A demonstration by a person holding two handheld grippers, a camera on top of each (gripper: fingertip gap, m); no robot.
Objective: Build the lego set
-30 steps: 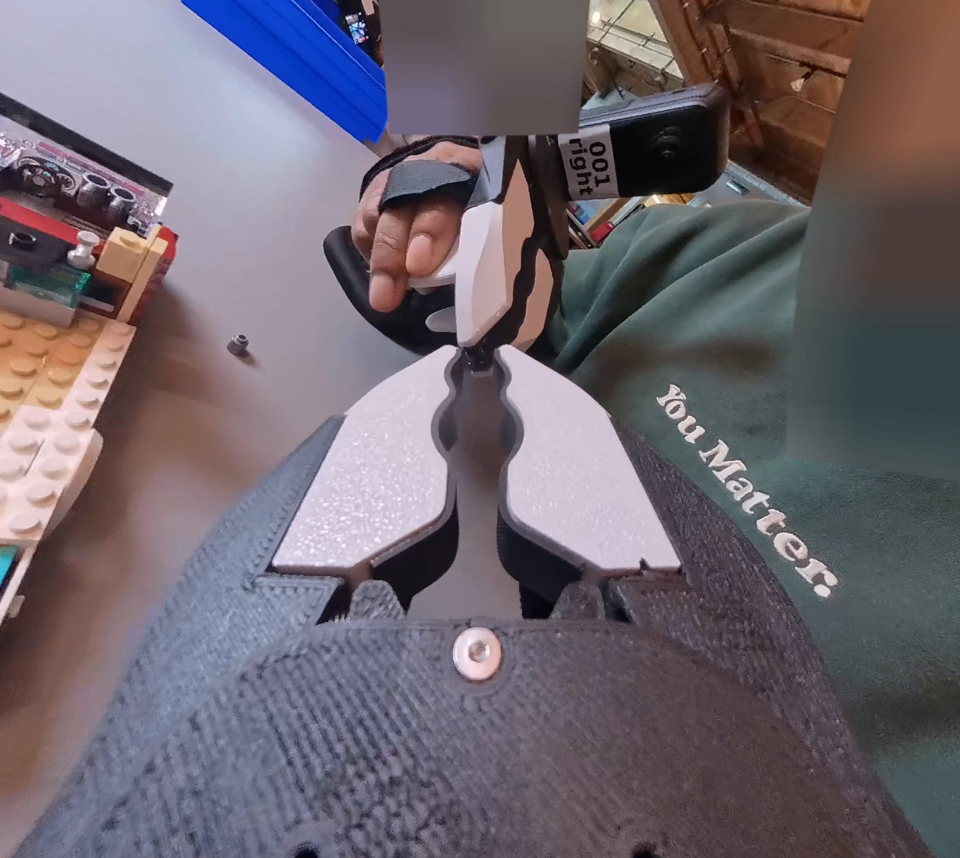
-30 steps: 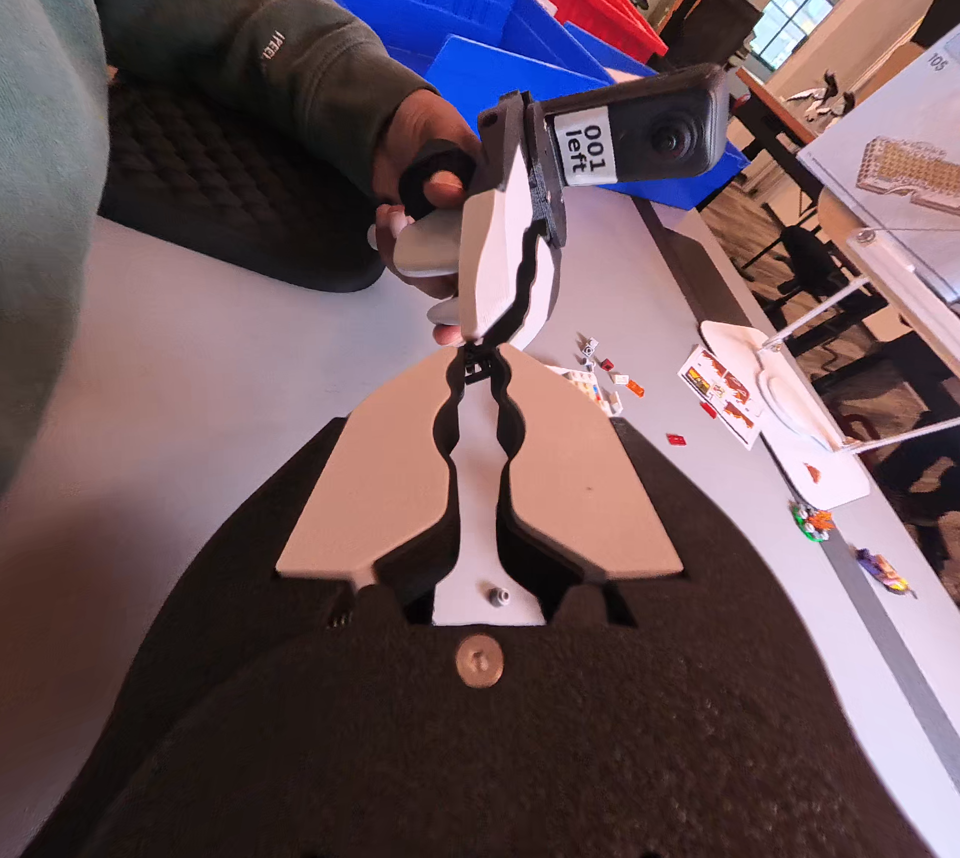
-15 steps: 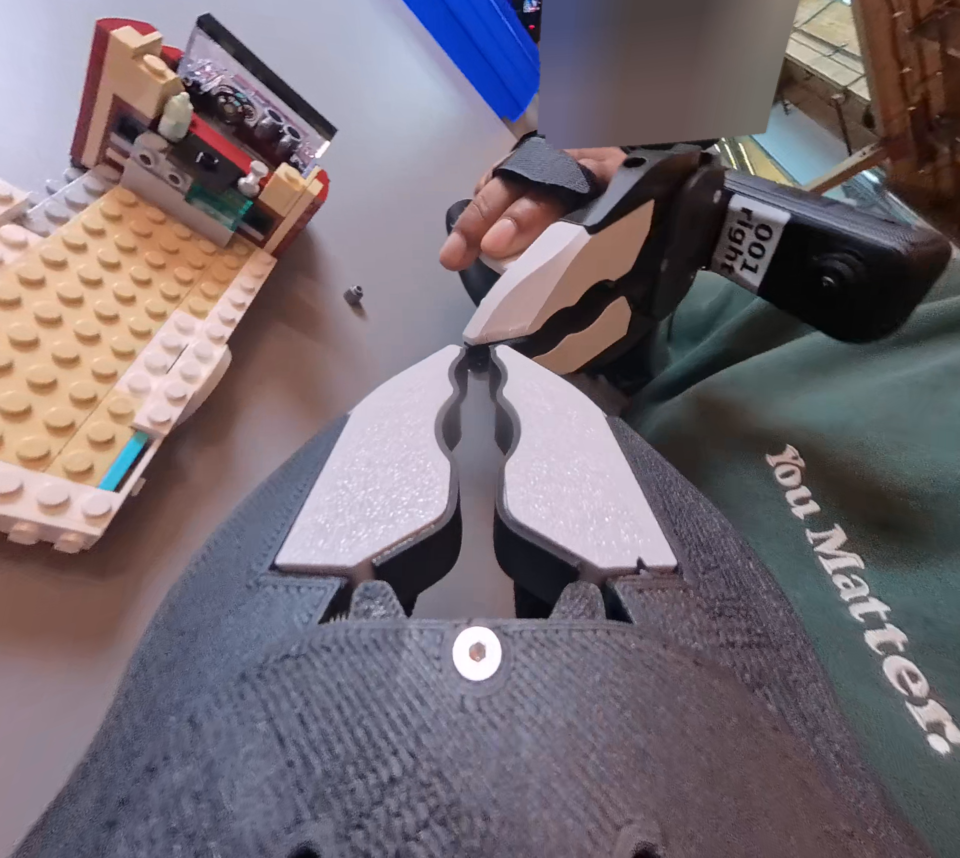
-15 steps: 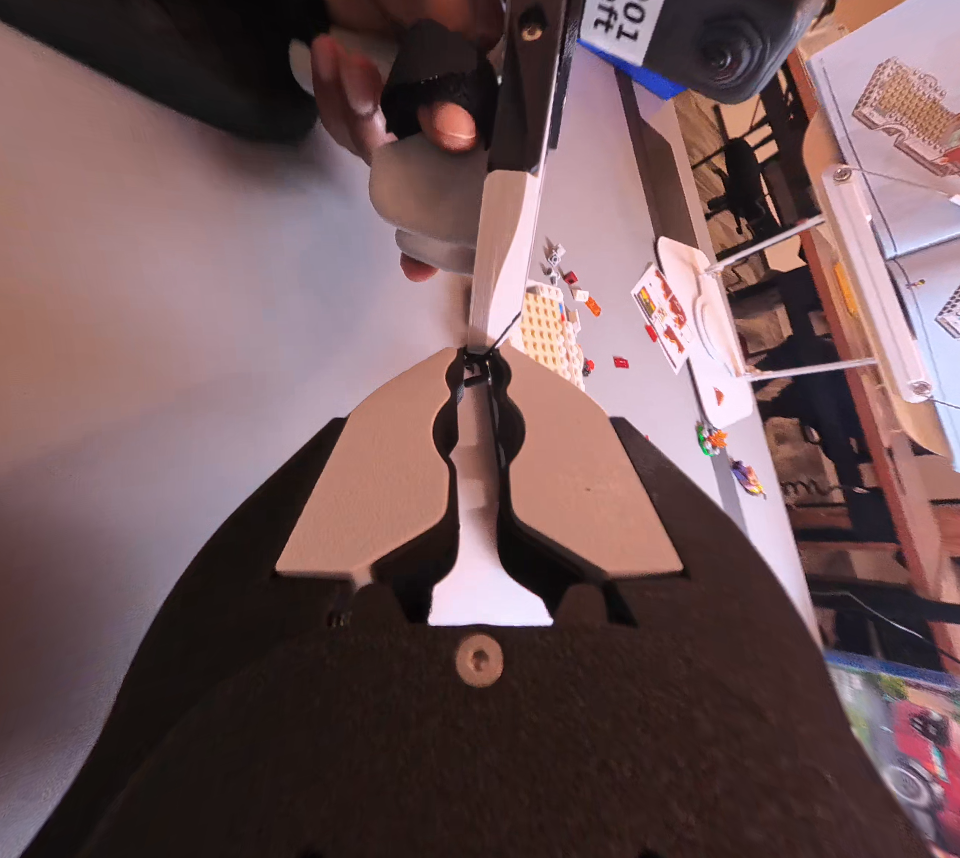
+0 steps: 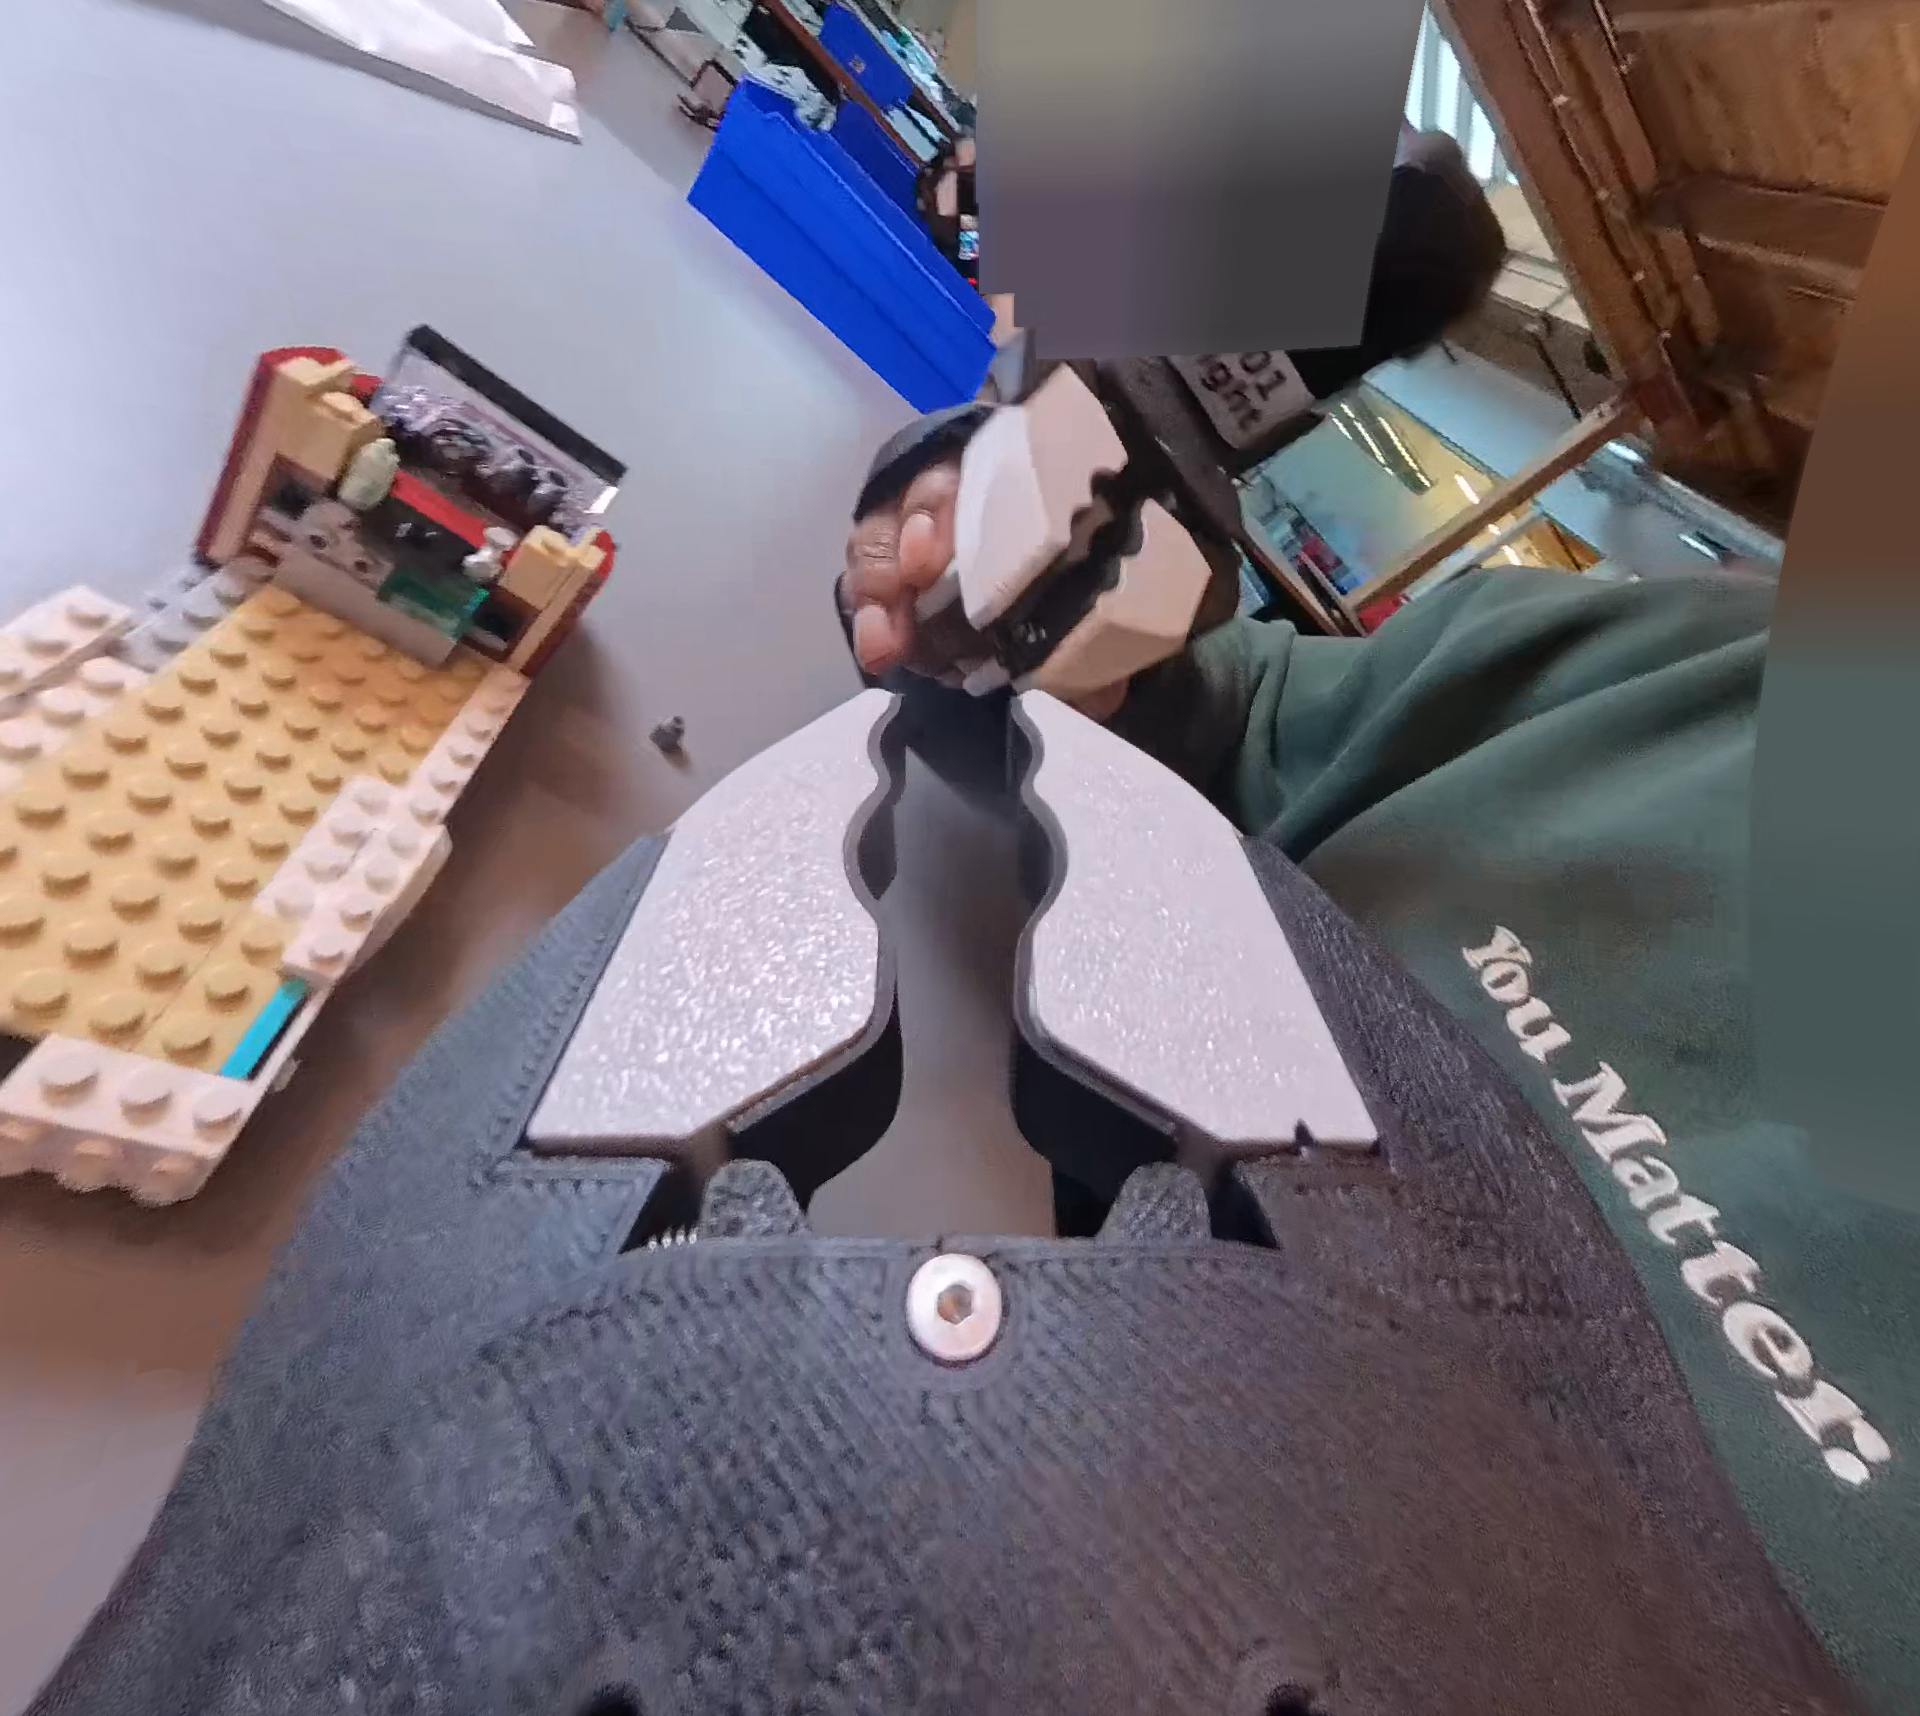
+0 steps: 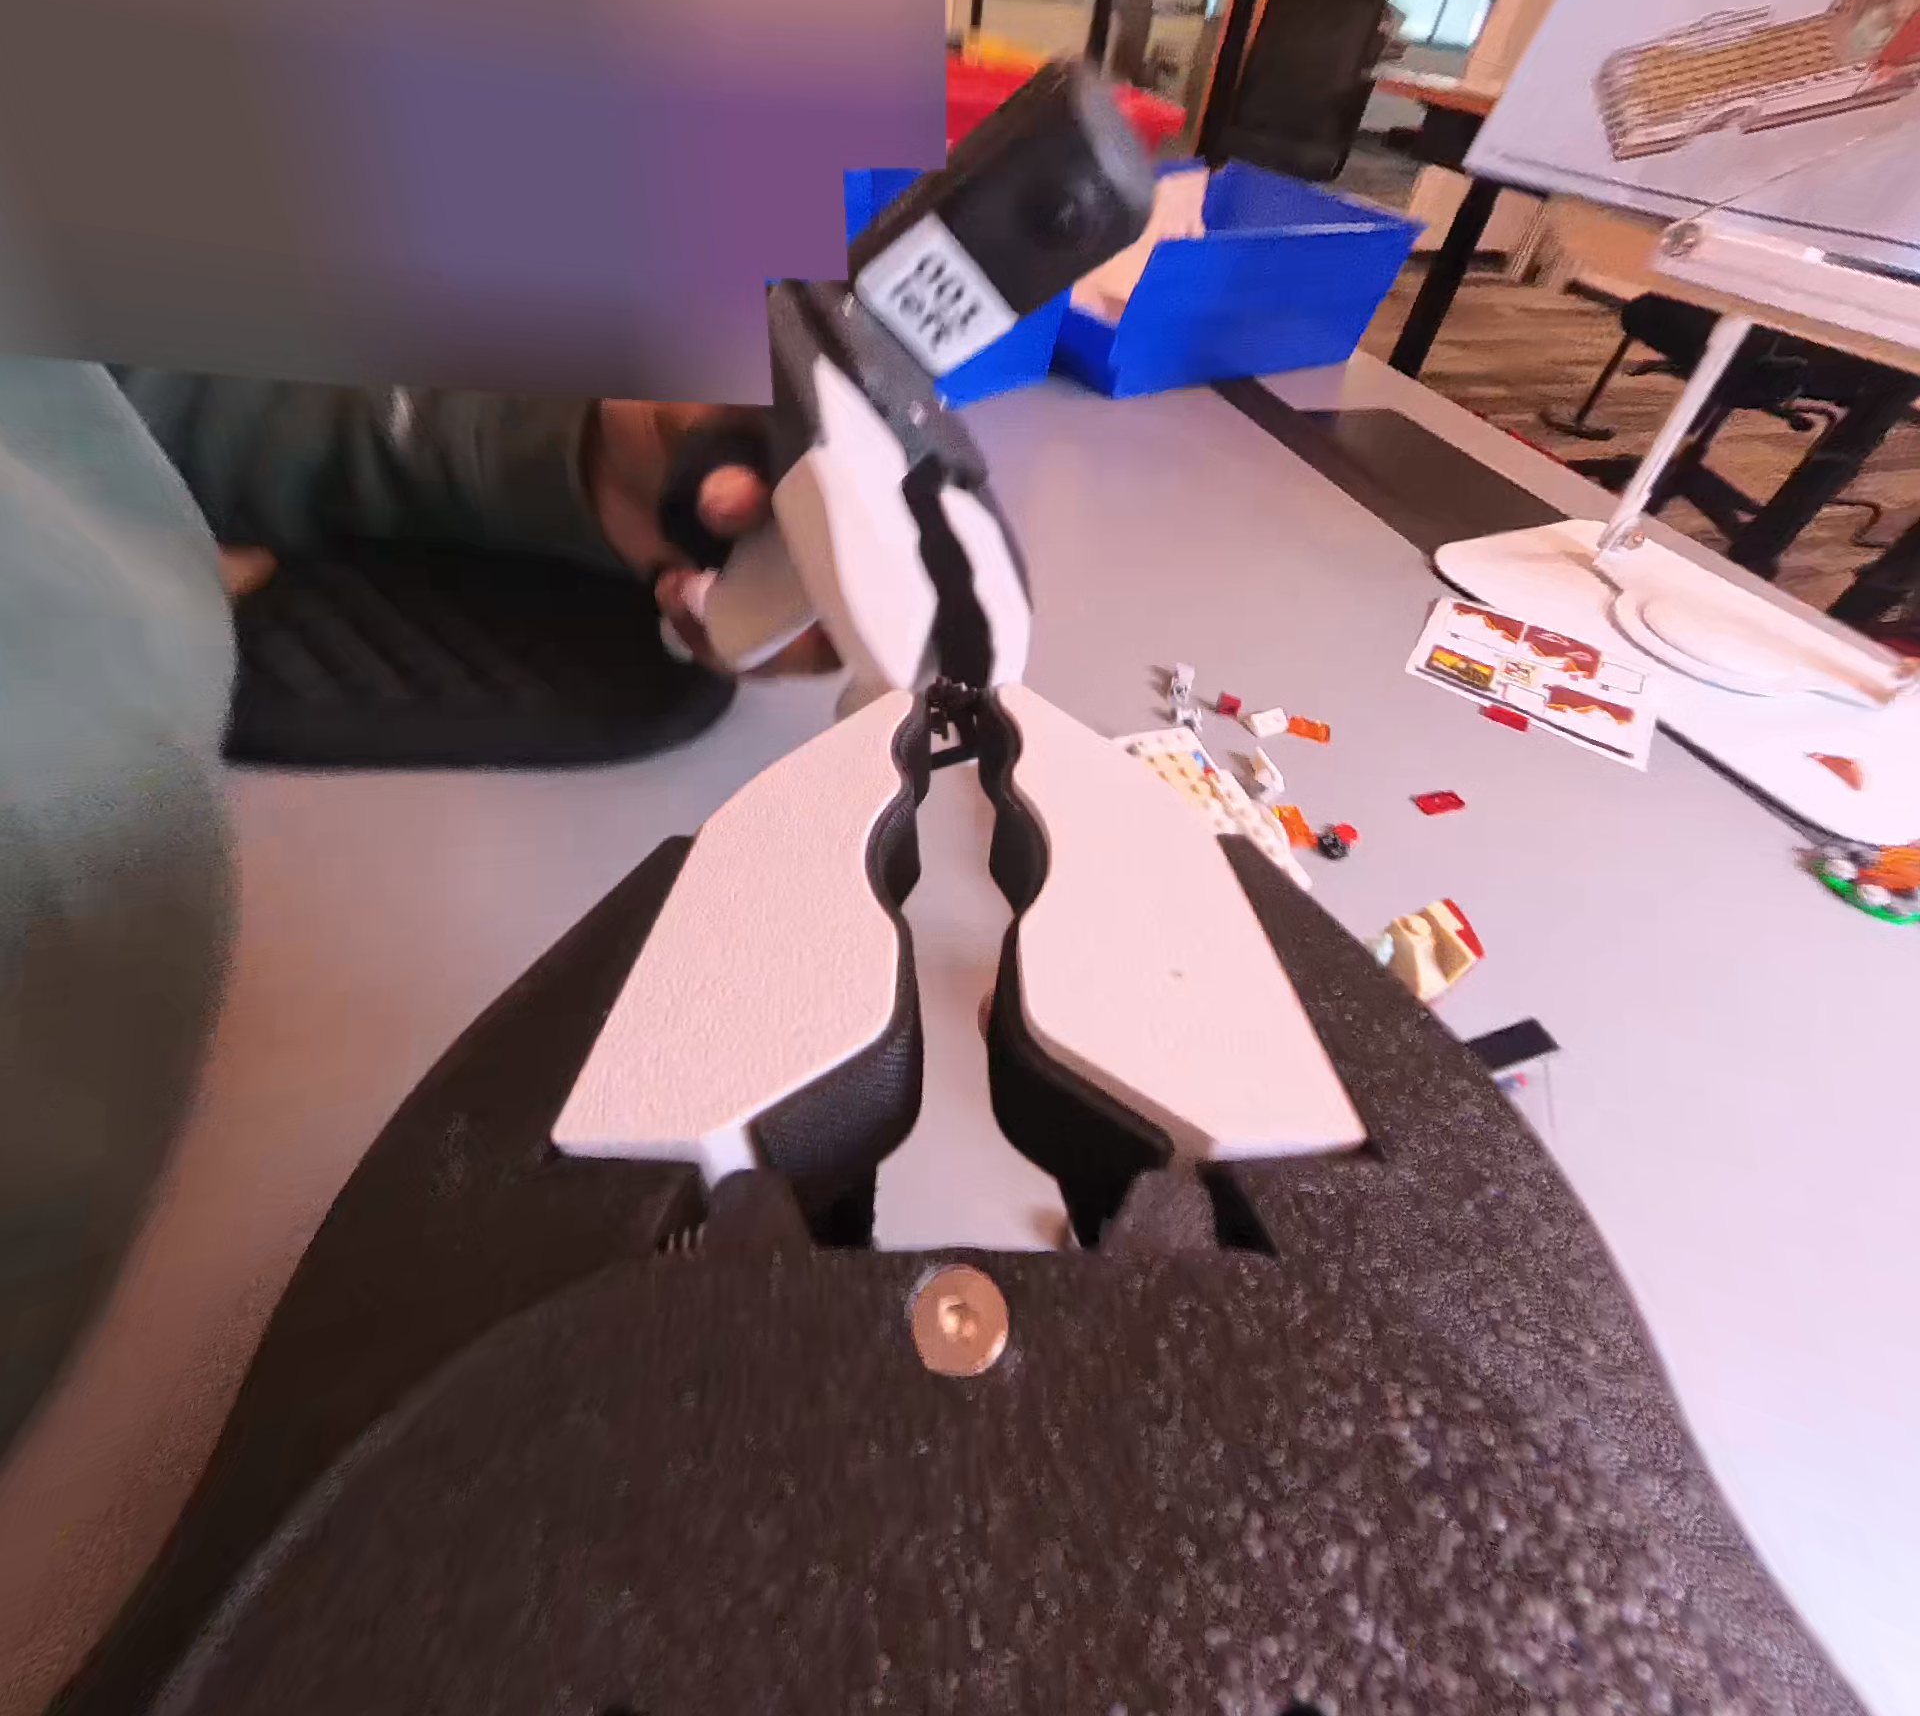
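Note:
My right gripper [image 6: 954, 710] is shut on a small black lego piece [image 6: 948, 721] and holds it above the grey table. My left gripper [image 5: 956, 710] faces it tip to tip, with its jaws a little apart and nothing between them. In the right wrist view the left gripper [image 6: 951, 679] comes down from above onto the piece. In the left wrist view the right gripper [image 5: 1013, 653] is just beyond my tips. The tan studded base [image 5: 156, 835] with its red and tan back wall [image 5: 416, 503] lies to the left.
A tiny dark piece [image 5: 670, 731] lies on the table near the base. Loose bricks [image 6: 1257, 731], a sticker sheet [image 6: 1527, 679] and a tan and red piece [image 6: 1434, 949] lie to the right. An instruction stand [image 6: 1714, 108] and blue bins [image 6: 1226, 295] stand behind. A black mat [image 6: 447, 658] lies at the left. The grippers are tip to tip, or close to it.
My left gripper's jaws have opened and let go of the small black piece. The right gripper still pinches it. Both grippers have turned, so the views swung.

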